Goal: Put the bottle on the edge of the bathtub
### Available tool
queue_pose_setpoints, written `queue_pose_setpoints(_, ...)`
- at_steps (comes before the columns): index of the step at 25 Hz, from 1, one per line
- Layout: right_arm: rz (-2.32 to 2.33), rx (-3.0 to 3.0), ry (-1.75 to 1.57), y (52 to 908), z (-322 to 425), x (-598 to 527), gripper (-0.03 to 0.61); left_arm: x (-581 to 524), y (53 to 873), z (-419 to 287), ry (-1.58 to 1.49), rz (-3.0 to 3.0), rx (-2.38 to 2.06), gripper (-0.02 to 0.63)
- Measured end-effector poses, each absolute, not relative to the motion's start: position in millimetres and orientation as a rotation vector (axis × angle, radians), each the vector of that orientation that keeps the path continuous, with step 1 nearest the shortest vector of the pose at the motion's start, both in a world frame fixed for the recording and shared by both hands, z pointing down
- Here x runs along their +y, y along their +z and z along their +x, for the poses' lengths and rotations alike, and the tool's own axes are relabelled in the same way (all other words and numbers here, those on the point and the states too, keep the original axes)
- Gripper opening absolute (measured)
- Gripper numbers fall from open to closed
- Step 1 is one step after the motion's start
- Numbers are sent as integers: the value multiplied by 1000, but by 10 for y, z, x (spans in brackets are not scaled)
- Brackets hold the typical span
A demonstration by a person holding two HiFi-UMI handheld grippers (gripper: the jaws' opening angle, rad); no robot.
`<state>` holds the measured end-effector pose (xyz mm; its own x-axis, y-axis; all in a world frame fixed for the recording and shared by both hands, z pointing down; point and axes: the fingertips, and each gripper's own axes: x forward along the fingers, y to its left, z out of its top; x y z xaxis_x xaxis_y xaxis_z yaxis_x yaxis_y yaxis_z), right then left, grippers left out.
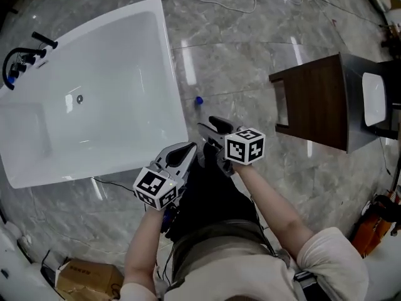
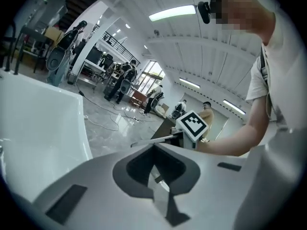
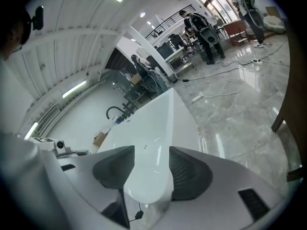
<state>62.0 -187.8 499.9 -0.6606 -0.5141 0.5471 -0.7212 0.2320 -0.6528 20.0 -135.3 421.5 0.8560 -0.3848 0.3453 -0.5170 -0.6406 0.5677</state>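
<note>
The bottle [image 1: 198,100] stood on the floor [image 1: 250,68] just beside the bathtub [image 1: 170,74] — well apart from both tools; the left gripper [image 1: 188,148] had its jaws together on nothing; the right gripper [image 1: 212,125] held its jaws apart, empty.

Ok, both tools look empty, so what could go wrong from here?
1. The small blue object, probably the bottle, stands on the glossy floor; a low reach could knock it over.
2. The bathtub rim looks narrow and glossy, so the bottle may slide off.
3. A cable lies close to the person, a possible snag.
</note>
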Motion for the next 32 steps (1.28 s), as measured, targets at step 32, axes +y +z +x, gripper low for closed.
queue_pose_setpoints(32,571,-2580,770,2843,-550,-952,31,-1032,2518,-934,118,2475,-922,58)
